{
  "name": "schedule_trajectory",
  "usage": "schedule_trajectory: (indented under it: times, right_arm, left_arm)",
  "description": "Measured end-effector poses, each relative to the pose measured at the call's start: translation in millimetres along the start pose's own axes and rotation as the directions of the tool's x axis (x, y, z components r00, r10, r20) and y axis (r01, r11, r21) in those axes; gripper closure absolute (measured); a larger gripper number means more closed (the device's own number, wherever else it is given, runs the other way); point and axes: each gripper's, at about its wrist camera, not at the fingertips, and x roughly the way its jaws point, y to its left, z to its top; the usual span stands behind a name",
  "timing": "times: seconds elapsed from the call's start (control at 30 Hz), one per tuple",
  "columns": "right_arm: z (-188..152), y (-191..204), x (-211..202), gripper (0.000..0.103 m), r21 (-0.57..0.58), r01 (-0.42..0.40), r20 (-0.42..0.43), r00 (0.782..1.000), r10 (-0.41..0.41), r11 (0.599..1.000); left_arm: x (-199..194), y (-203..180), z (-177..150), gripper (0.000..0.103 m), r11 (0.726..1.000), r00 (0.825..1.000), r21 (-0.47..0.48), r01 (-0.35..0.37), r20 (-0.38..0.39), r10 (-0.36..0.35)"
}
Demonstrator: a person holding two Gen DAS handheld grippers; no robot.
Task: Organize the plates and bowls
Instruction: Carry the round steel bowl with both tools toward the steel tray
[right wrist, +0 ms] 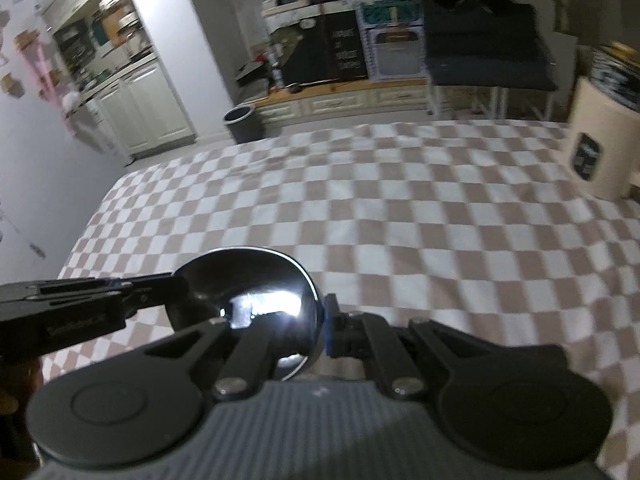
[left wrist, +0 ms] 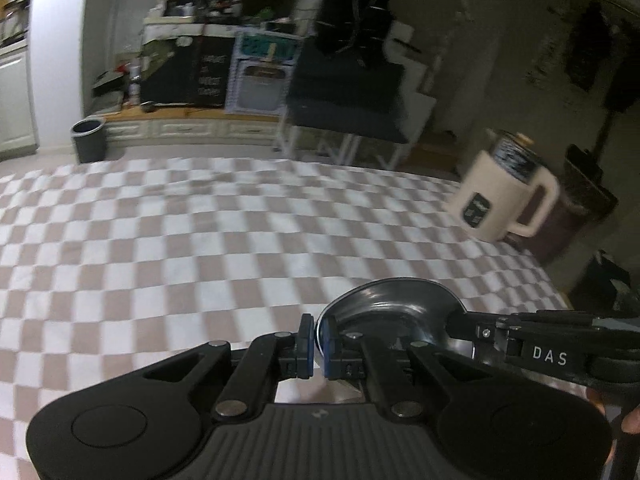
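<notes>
Shiny dark metal bowl (left wrist: 394, 312) | left gripper (left wrist: 315, 340) and right gripper (right wrist: 322, 330) both pinch its rim | uneven pulling could drop it

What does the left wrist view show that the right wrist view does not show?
Only the left wrist view shows the cream jug's handle and the right gripper reaching in from the side. Only the right wrist view shows the white kitchen cabinets and the left gripper from the side. Both show the shiny dark bowl, gripped at opposite rims, the checkered cloth, the cream jug and the grey bin.
</notes>
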Motion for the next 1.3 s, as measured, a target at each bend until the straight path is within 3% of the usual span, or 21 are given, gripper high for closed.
schedule_trajectory:
  times: [0.57,0.83,1.03,1.3]
  right_arm:
    - [-27,-91,-63,0.095,0.149,0.121,0.031,0.991,-0.126,0.982]
    - [-45,-103,-70,0.095,0.15,0.176,-0.025,0.984,-0.174,0.973]
    - [-55,-107,-70,0.095,0.15,0.209,-0.069,0.977,-0.2,0.966]
    - [-60,-109,-63,0.096,0.122,0.22,-0.124,0.971,-0.205,0.968]
  left_arm:
    - [46,-90,-8,0.099,0.99,0.994,0.099,0.1,-0.055,-0.095]
    - [80,-121,-22,0.098,0.978,0.986,0.177,0.113,-0.145,-0.087]
    - [102,-130,-29,0.098,0.974,0.974,0.185,0.129,-0.208,-0.089]
    - [120,-137,-34,0.097,0.973,0.969,0.202,0.114,-0.239,-0.064]
